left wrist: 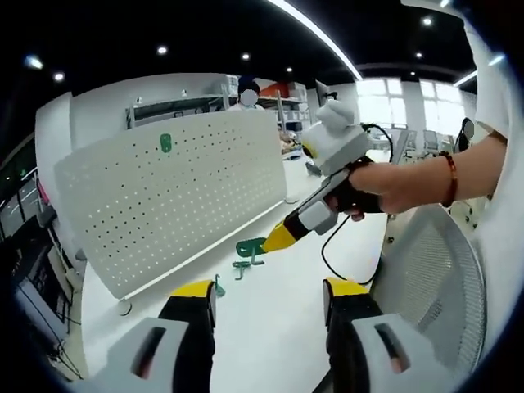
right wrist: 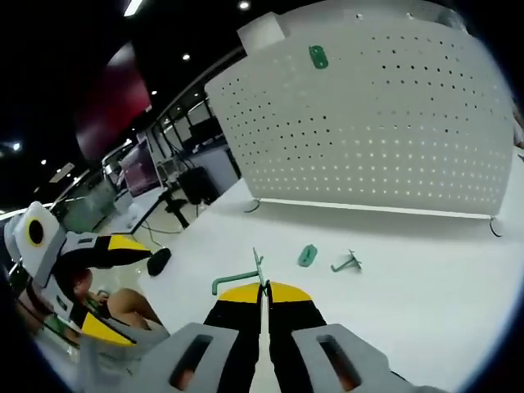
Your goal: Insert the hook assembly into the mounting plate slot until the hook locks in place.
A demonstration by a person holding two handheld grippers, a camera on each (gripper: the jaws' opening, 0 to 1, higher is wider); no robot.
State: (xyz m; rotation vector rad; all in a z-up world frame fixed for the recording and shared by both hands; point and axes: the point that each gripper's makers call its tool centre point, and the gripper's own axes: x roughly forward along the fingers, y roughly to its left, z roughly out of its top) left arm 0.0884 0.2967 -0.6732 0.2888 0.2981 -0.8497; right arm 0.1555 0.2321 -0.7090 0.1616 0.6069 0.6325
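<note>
Between clenched right gripper (right wrist: 266, 288) jaws, green hook (right wrist: 238, 278) pinched low over white table (right wrist: 426, 286), tips angled downward. Left gripper (left wrist: 270, 295) spread wide, holding nothing. Beyond, pegboard (left wrist: 172, 196) standing upright with green plate (left wrist: 166, 143) near top.

The upright pegboard (left wrist: 172, 196) walls off the upper left of the left gripper view, one green plate (left wrist: 166, 143) clipped high on it. Bare bench (left wrist: 270, 319) lies open below its foot, save for green hooks (left wrist: 242, 264) at centre. A mesh chair back (left wrist: 434, 286) crowds the lower right. In the right gripper view, a green clip (right wrist: 307, 255) and a hook (right wrist: 347, 263) lie mid-frame before the board.
</note>
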